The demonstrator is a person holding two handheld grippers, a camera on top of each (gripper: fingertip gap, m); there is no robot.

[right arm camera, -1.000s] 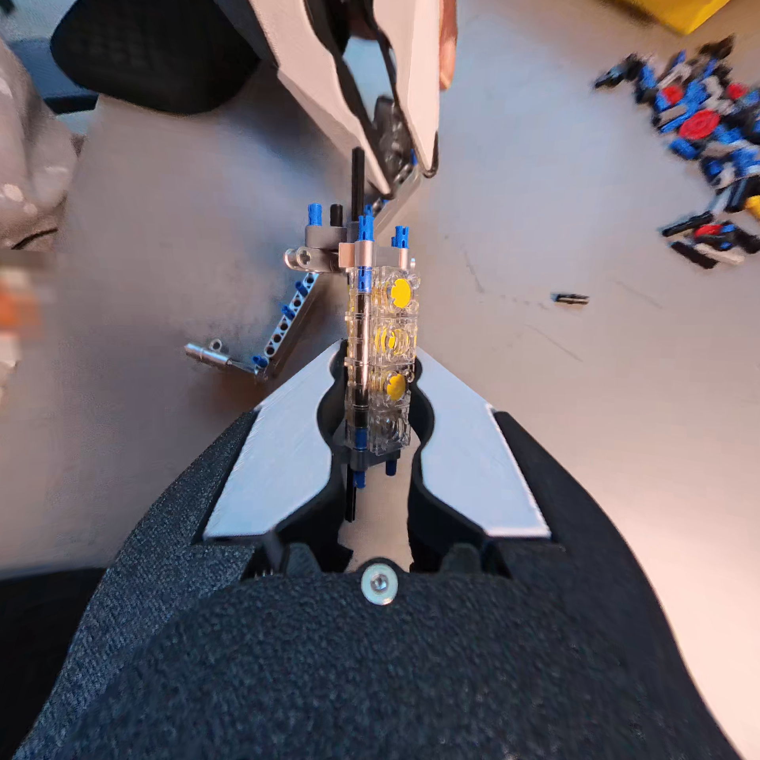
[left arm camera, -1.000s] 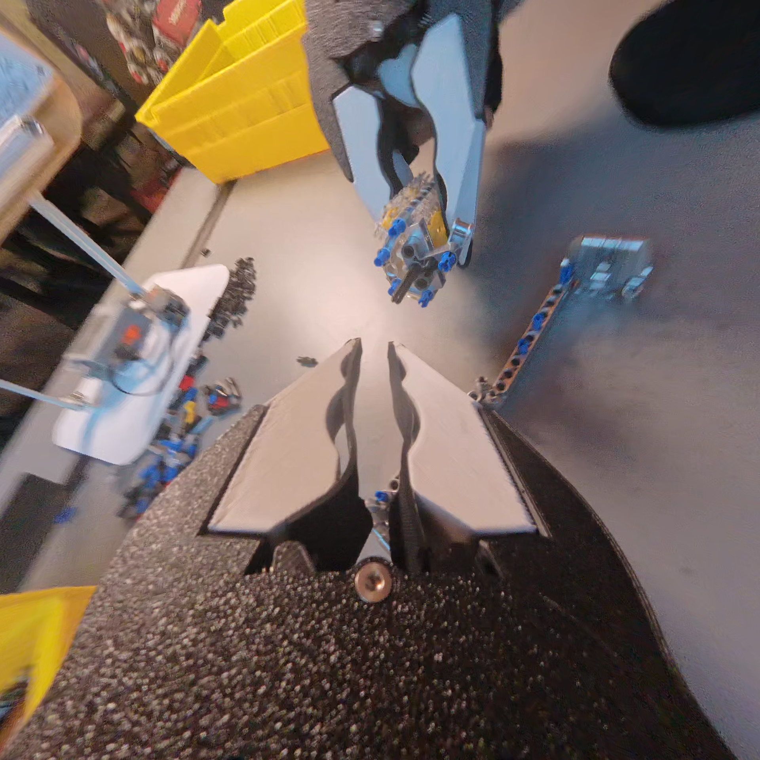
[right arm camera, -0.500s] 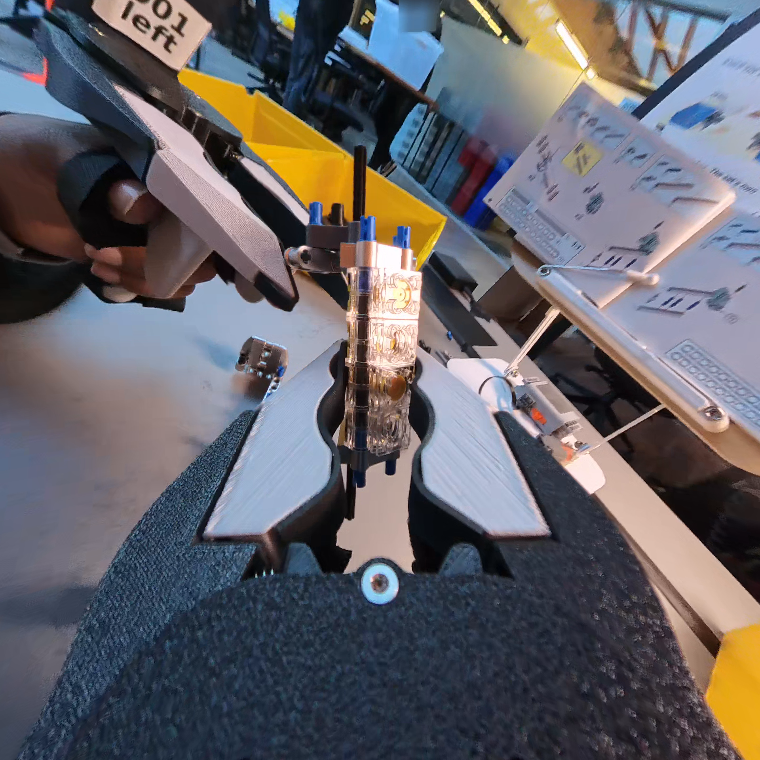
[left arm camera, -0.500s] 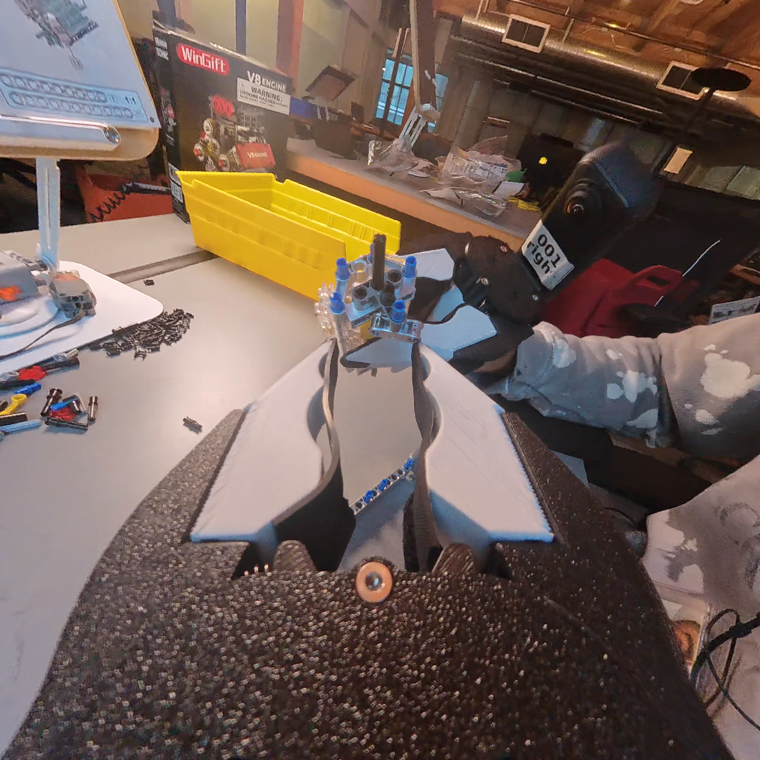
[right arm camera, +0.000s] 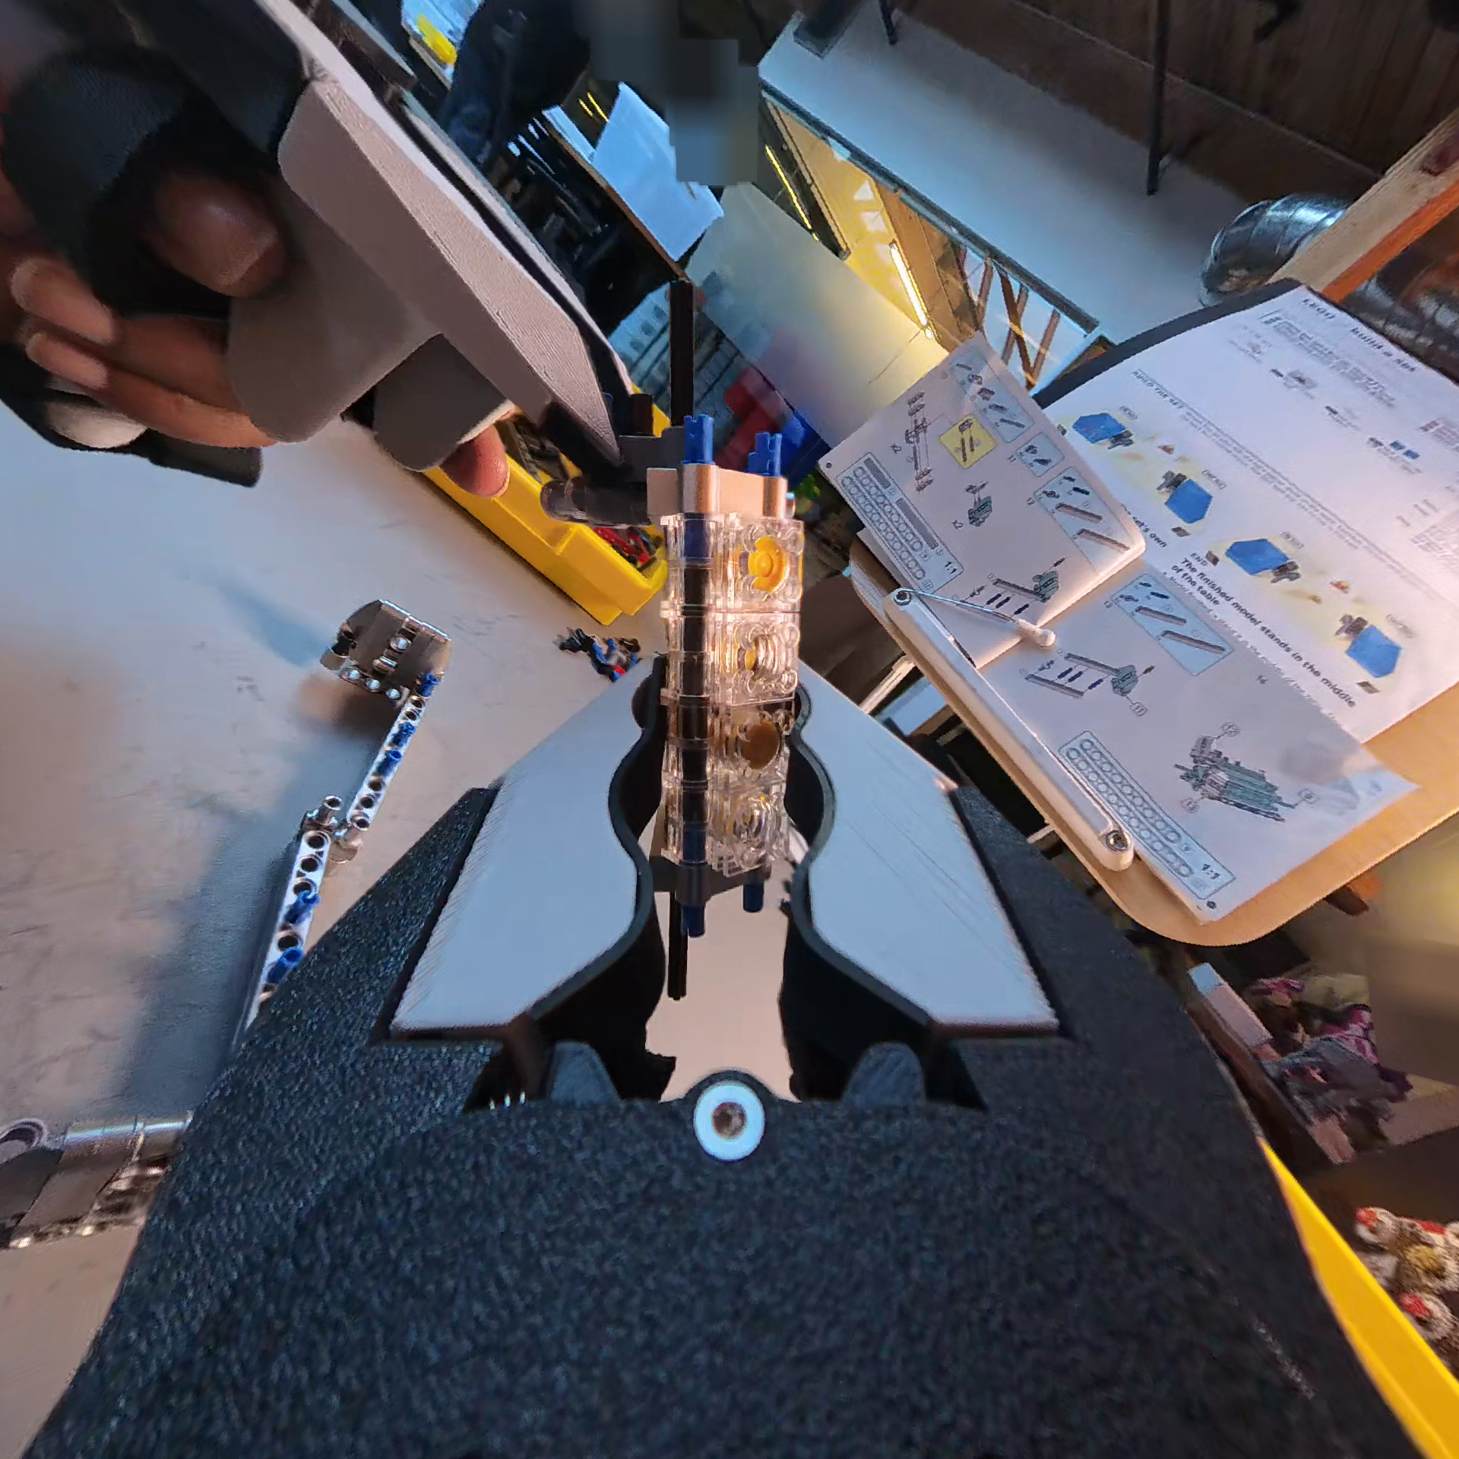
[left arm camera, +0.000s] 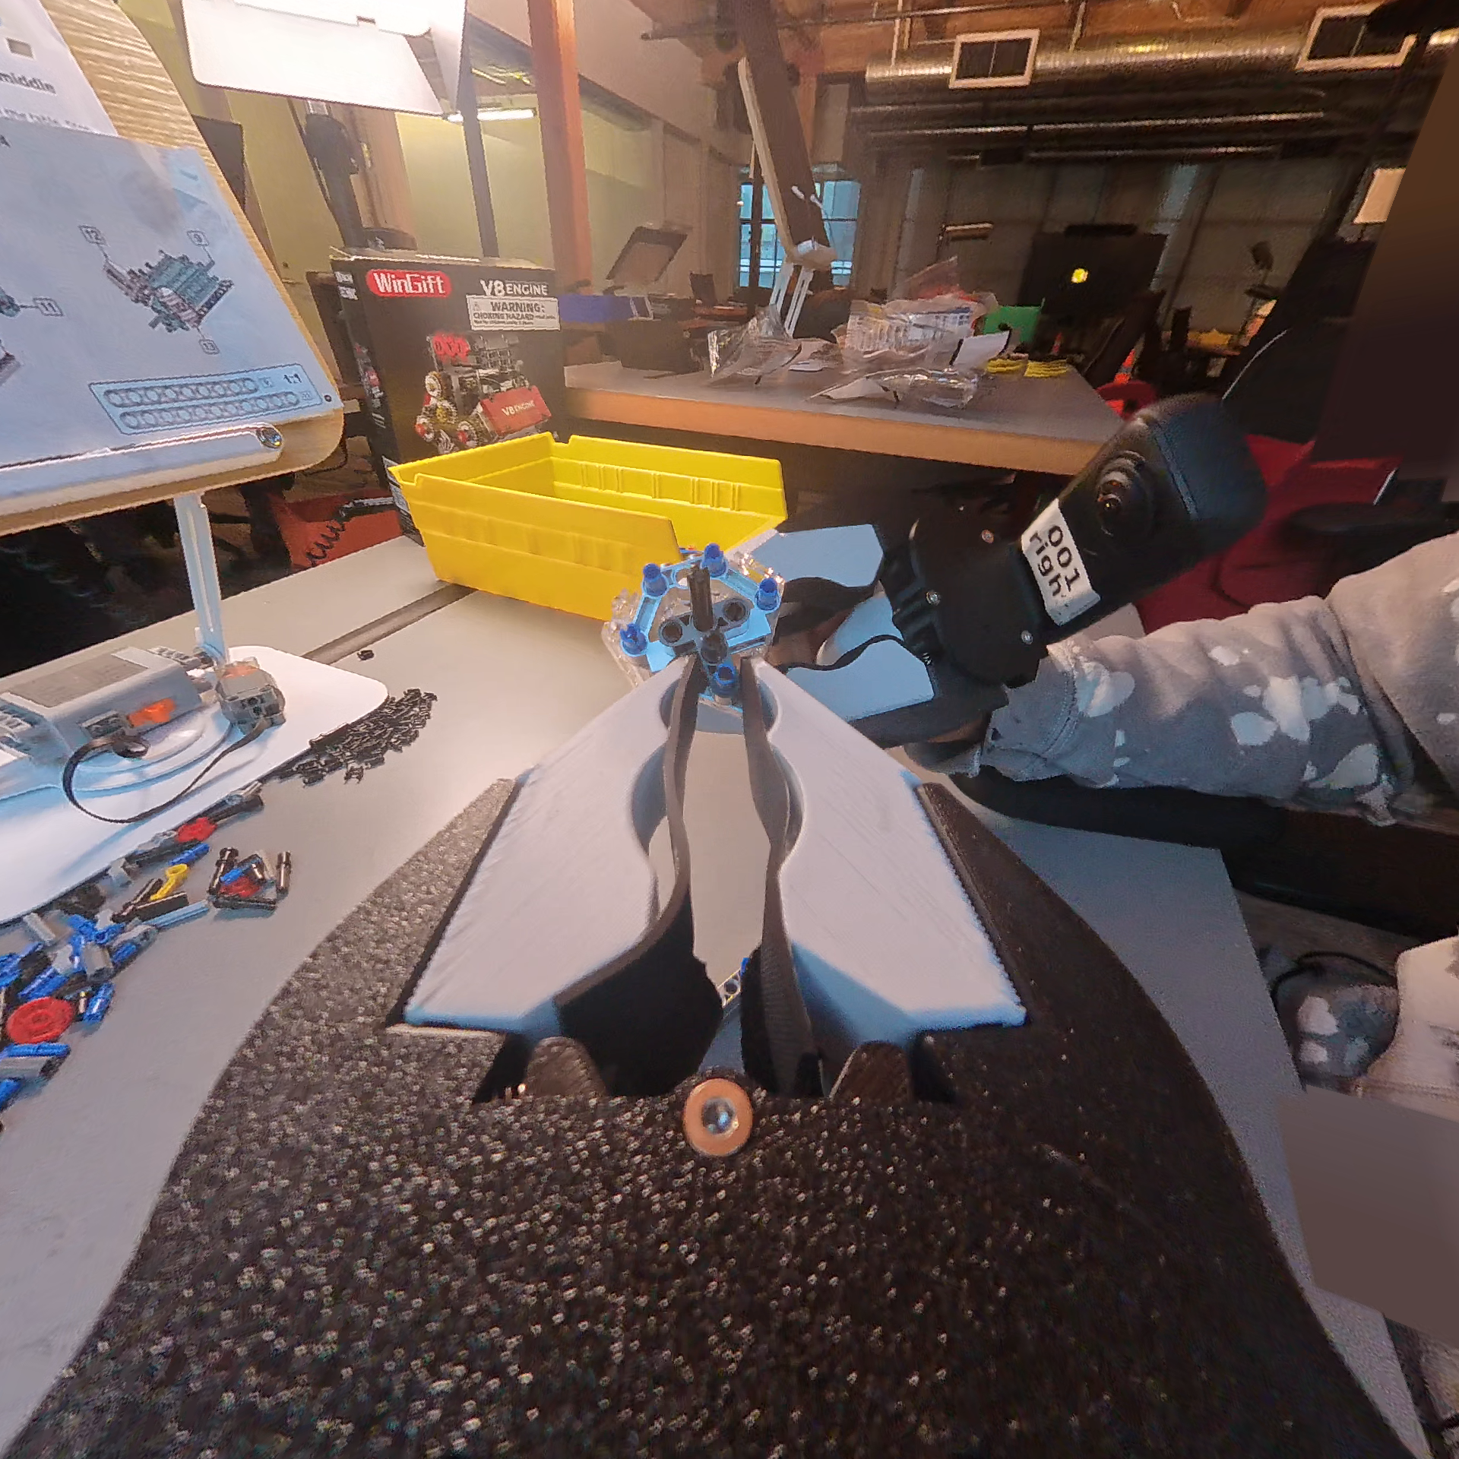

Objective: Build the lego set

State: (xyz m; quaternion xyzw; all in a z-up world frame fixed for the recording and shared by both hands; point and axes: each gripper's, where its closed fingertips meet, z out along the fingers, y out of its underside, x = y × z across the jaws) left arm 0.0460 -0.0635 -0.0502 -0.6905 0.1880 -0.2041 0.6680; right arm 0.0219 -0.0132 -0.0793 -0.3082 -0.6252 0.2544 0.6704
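A clear brick assembly (right arm camera: 730, 631) with yellow discs, a black axle and blue pins is held up above the grey table (right arm camera: 197, 553). My right gripper (right arm camera: 722, 695) is shut on its clear middle section. My left gripper (left arm camera: 714, 679) faces the assembly's hexagonal grey end plate (left arm camera: 699, 616), and its tips are closed on the lower edge by a blue pin. In the right wrist view the left gripper (right arm camera: 600, 442) comes in from the upper left and touches the dark end piece. In the left wrist view the right gripper (left arm camera: 797, 624) sits behind the assembly, held by a hand in a speckled sleeve.
A long grey beam with blue pins (right arm camera: 371, 774) lies on the table. Loose small parts (left arm camera: 118, 908), a pile of black pins (left arm camera: 371, 726), a grey motor unit (left arm camera: 103, 695) on a white base, a yellow bin (left arm camera: 592, 521) and instruction sheets on a stand (right arm camera: 1184, 631) are around. Tip to tip, the grippers are about 6 cm apart.
Both grippers have tilted up from the table and come together. My left gripper opened a little, then closed on the assembly's end. The right gripper kept its hold.
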